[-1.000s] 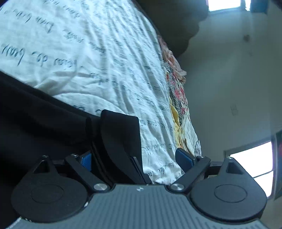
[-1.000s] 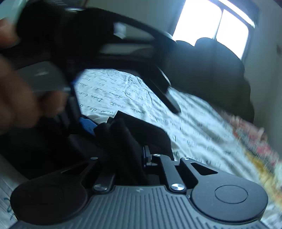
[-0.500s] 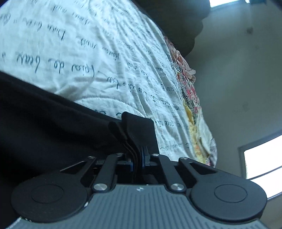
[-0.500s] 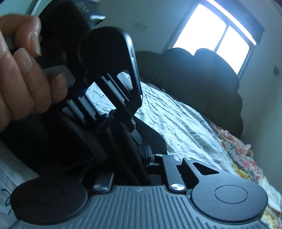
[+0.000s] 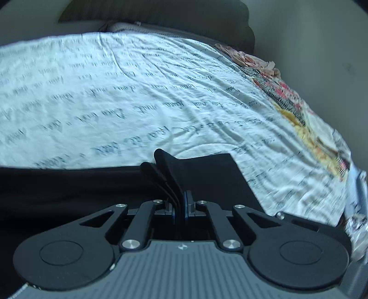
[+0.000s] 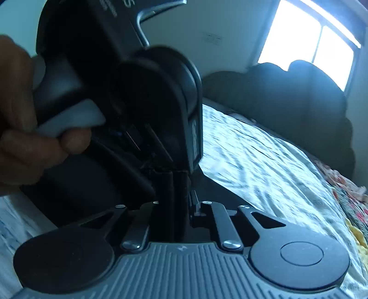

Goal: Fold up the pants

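- A white bedsheet printed with cursive script (image 5: 161, 92) fills the left wrist frame; the lettering is too blurred to read. A floral cloth (image 5: 287, 96) runs along the right edge.
- The left gripper (image 5: 180, 202) is clenched on folds of the black fabric pants (image 5: 202, 174) at lower centre.
- Only the right wrist view shows a bright window (image 6: 310, 41), upper right, a dark scalloped headboard (image 6: 287, 96) — and a hand (image 6: 25, 119) at left.
- The right gripper (image 6: 177, 207) is clamped on bunched pants.

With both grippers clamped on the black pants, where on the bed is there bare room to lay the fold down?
Bare sheet stretches from the pants edge up to the dark headboard, and right as far as the floral cloth along the bed's side. It is crowded near the grippers: left gripper and right gripper bunch the pants close together.
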